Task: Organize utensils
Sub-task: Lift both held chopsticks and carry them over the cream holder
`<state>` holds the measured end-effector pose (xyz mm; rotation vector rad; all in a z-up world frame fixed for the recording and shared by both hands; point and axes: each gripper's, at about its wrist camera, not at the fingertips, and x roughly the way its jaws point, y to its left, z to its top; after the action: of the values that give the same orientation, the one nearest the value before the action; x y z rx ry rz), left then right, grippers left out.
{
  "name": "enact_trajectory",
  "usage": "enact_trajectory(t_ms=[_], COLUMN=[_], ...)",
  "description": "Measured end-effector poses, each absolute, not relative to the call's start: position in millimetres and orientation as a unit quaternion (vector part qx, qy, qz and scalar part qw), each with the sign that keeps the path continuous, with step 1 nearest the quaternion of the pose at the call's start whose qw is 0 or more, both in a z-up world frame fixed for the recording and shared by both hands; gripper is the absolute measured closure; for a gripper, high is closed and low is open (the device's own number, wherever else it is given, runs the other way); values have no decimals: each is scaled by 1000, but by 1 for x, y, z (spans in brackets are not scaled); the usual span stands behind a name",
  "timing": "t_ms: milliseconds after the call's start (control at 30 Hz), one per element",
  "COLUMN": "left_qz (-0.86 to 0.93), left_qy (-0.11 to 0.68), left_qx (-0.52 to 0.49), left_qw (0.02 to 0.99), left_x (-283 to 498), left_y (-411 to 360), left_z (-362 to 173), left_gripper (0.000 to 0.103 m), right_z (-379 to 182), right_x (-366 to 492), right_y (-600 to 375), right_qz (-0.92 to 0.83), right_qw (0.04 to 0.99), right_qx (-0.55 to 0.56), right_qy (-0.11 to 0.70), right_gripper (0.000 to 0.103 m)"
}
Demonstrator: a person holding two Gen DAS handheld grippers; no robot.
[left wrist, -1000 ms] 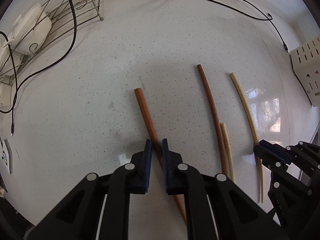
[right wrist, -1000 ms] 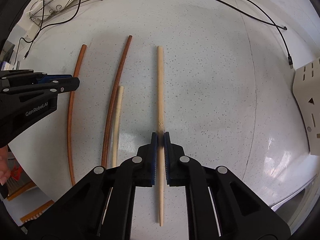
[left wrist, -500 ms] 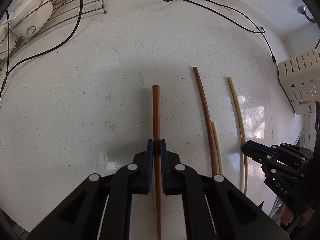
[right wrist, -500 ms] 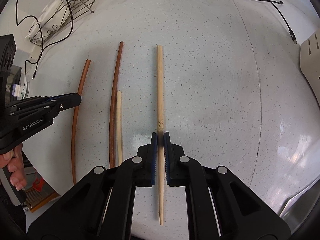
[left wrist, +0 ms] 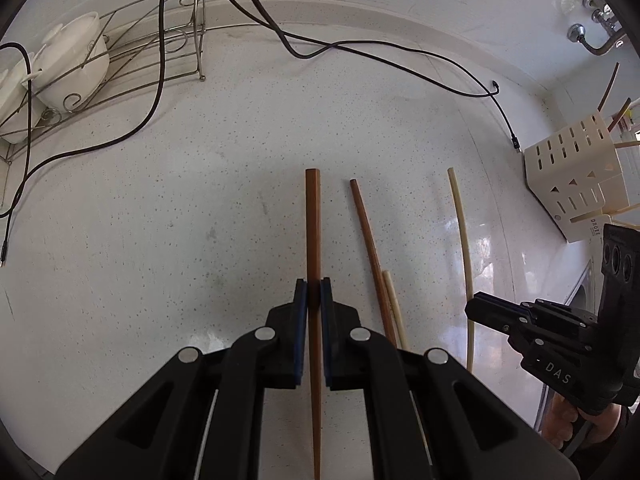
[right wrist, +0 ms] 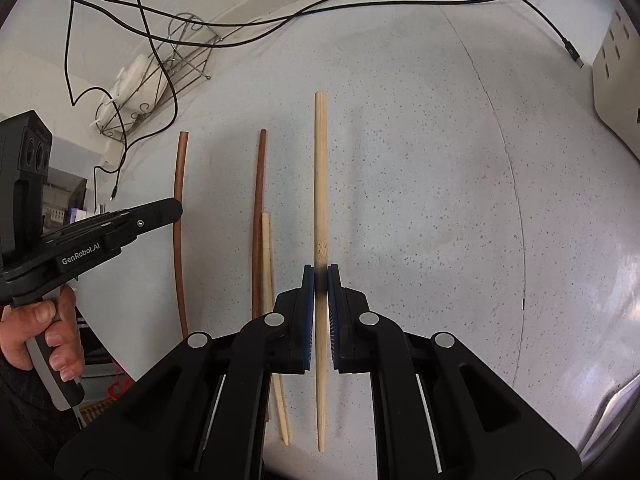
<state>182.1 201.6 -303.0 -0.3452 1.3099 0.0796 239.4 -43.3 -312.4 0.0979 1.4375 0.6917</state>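
Pale bamboo chopstick point(right wrist: 320, 184) matt; speckled stone countertop point(right wrist: 440, 184) glossy.

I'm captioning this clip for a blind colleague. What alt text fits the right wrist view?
The right gripper is shut on a pale bamboo chopstick above a speckled white counter. To its left lie a dark brown chopstick and a shorter pale one; farther left, the left gripper holds a reddish-brown chopstick.

Brown chopstick point(left wrist: 313, 232) clamped, pale chopstick point(right wrist: 320, 184) clamped, two lying between
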Motion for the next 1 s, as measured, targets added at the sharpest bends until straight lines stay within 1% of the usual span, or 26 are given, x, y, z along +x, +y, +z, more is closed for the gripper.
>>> enact_trajectory(t_ms=[100,433,700,1000], left_qz=[35,17,10,9], left_qy=[601,566,540,508], left_qx=[-161,-156,-148,-151], left_qw=[782,809,828,848], left_x=[182,191,195,185], left_y=[198,186,174,173], left_z=[-297,-266,-242,-218], left_gripper=[97,97,97,97], right_z=[-314,-292,-276,-270], right_x=[245,252,253,250], right_y=[-47,-66,-69,-69], right_qz=[304,290,288,289], right_qw=[696,724,743,751], right_qx=[65,81,81,75], right_qy=[647,620,599,588], right_gripper=[97,97,97,97])
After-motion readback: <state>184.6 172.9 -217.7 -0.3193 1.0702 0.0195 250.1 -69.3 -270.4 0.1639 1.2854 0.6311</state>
